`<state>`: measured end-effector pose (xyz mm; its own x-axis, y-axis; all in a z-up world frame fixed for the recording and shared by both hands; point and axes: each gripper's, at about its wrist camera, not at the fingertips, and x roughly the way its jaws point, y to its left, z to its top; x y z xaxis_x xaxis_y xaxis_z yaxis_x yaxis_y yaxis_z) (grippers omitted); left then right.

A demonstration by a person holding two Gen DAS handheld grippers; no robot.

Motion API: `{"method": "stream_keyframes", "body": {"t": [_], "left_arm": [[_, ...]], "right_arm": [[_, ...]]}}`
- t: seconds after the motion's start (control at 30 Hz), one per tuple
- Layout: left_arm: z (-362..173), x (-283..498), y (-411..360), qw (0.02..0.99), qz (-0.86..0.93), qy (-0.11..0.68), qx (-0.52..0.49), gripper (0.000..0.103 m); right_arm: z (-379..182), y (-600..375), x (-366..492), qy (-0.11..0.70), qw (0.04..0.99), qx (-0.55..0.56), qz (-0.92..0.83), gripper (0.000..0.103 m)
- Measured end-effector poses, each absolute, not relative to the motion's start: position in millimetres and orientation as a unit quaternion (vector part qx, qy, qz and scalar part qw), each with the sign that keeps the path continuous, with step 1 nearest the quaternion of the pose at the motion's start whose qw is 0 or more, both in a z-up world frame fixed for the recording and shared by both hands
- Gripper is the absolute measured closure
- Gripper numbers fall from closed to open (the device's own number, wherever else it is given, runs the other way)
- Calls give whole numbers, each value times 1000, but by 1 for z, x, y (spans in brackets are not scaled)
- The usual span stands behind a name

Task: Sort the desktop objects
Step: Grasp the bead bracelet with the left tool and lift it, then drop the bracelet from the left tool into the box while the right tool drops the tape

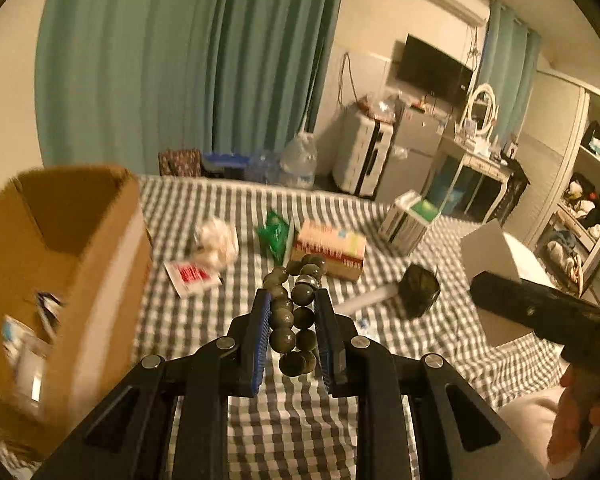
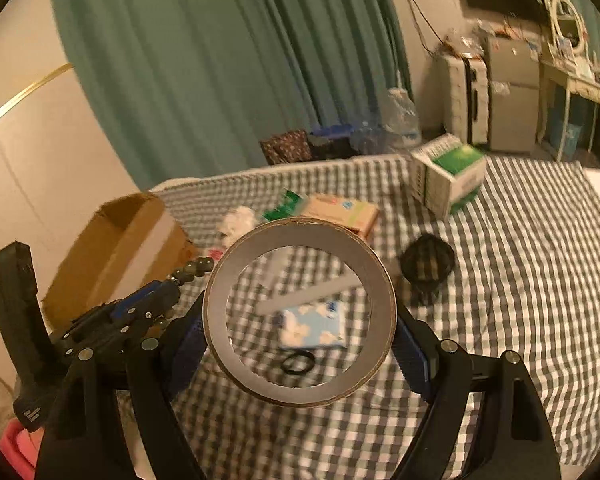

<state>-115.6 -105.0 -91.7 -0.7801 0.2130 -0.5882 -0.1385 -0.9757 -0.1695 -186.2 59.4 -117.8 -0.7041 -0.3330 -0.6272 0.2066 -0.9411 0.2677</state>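
My left gripper (image 1: 292, 300) is shut on a bracelet of dark green beads (image 1: 284, 316), held above the checked cloth (image 1: 300, 420); the beads loop out past the blue pads. An open cardboard box (image 1: 60, 272) stands close on its left. In the right wrist view my right gripper (image 2: 300, 344) is shut on a brown tape roll (image 2: 300, 234), its pads pressing the roll's two sides. The left gripper (image 2: 168, 288) with the bracelet (image 2: 194, 268) shows at the left there, in front of the cardboard box (image 2: 116, 248).
On the cloth lie a cloud-print tissue pack (image 2: 314, 326), a black hair tie (image 2: 297, 363), a black mesh cup (image 2: 428, 262), a green-white carton (image 2: 448, 174), a flat tan box (image 2: 340, 208), crumpled paper (image 2: 238, 218) and a red-white sachet (image 1: 190, 276). A white box (image 1: 496, 256) stands at the right.
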Motion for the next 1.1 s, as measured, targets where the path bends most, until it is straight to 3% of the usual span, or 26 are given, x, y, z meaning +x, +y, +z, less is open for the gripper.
{"method": "stream_keyframes", "body": {"t": [0.17, 0.43, 0.7, 0.97, 1.03, 1.1], "left_arm": [[-45, -107, -131, 96, 945, -61, -306, 81], [9, -91, -219, 13, 959, -45, -278, 81], [-30, -90, -300, -54, 948, -76, -305, 81], [-78, -104, -319, -45, 935, -97, -339, 81], [-83, -104, -321, -38, 934, -99, -341, 76], [-88, -100, -324, -29, 932, -97, -348, 45]], "right_arm": [[-75, 15, -178, -62, 194, 322, -925, 21], [-26, -83, -185, -58, 299, 300, -904, 21], [-47, -192, -214, -15, 346, 330, -878, 21], [-81, -220, -249, -10, 337, 366, -867, 21], [-87, -229, -257, -10, 341, 375, -862, 20], [-88, -236, -256, -3, 335, 374, -865, 20]]}}
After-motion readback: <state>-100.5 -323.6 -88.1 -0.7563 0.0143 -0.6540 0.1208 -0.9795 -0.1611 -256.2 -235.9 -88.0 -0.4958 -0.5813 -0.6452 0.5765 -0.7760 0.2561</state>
